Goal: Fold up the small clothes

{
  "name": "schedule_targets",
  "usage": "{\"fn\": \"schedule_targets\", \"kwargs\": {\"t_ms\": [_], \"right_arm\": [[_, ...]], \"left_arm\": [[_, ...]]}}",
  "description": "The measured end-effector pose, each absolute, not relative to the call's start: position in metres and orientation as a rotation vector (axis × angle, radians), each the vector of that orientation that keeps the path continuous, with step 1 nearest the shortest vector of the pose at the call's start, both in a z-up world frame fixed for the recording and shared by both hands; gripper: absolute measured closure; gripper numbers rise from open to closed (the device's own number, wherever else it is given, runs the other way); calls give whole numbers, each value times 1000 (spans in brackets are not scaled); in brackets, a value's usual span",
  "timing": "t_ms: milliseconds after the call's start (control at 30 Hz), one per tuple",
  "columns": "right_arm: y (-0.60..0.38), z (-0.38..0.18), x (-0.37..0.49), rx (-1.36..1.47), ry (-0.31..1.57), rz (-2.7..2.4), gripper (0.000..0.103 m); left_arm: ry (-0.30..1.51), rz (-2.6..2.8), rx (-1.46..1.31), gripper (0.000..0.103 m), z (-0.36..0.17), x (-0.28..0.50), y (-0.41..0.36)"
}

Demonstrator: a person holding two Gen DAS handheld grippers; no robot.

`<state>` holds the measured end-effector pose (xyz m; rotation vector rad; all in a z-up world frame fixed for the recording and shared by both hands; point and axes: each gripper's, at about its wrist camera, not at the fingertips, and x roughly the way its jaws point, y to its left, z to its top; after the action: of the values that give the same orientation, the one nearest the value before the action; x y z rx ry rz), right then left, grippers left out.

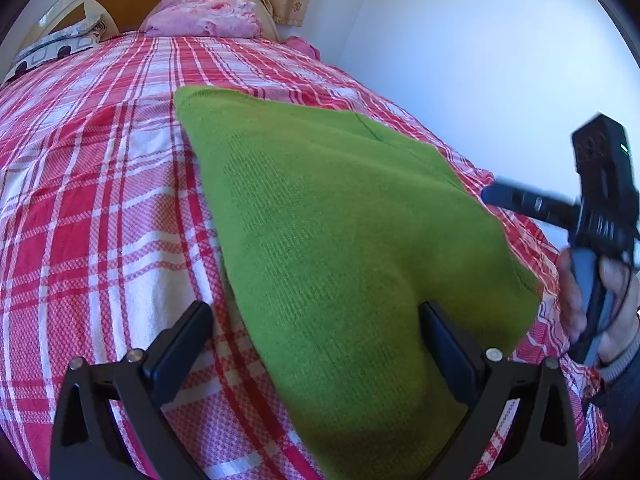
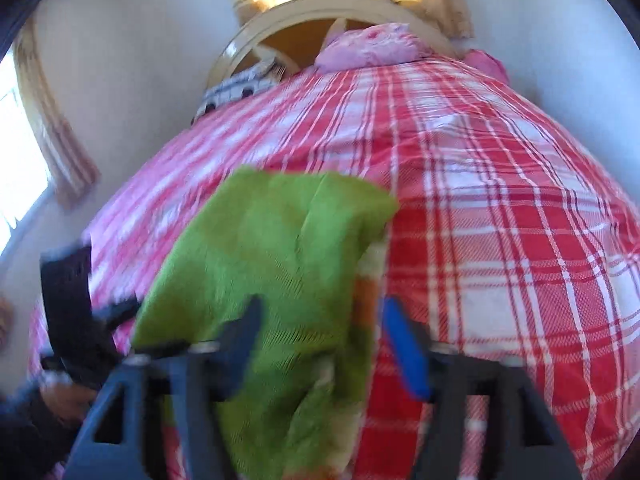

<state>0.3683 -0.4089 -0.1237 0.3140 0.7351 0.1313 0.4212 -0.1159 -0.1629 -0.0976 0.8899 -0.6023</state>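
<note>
Right view's blurred; green knit garment [image 2: 264,264] lies between the spread right gripper [image 2: 324,344], left gripper [image 1: 316,344] spread too.

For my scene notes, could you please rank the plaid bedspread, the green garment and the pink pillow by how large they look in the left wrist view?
1. plaid bedspread, filling most of the view.
2. green garment, though it lies close to the camera, which enlarges it.
3. pink pillow, far off at the headboard, so its true size is unsure.
</note>
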Motion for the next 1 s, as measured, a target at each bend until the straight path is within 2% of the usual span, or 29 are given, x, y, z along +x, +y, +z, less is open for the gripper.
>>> {"fn": "schedule_targets", "kwargs": {"t_ms": [200, 367, 667, 767, 833, 967, 1000], "right_arm": [[-432, -158, 409, 493, 852, 206, 23], [-435, -173, 427, 560, 865, 270, 23], [-434, -180, 462, 551, 903, 379, 24], [-437, -184, 468, 560, 896, 392, 29], [-429, -186, 469, 548, 886, 404, 39], [-419, -185, 466, 525, 867, 393, 44], [-417, -184, 466, 531, 861, 402, 52]], "left_arm": [[891, -603, -100, 0, -163, 422, -116], [893, -604, -101, 0, -163, 423, -116], [901, -619, -124, 0, -165, 426, -114], [904, -622, -126, 0, -165, 428, -114], [907, -627, -133, 0, -166, 429, -114], [911, -634, -147, 0, -167, 432, -113], [911, -633, -144, 0, -167, 432, -113]]}}
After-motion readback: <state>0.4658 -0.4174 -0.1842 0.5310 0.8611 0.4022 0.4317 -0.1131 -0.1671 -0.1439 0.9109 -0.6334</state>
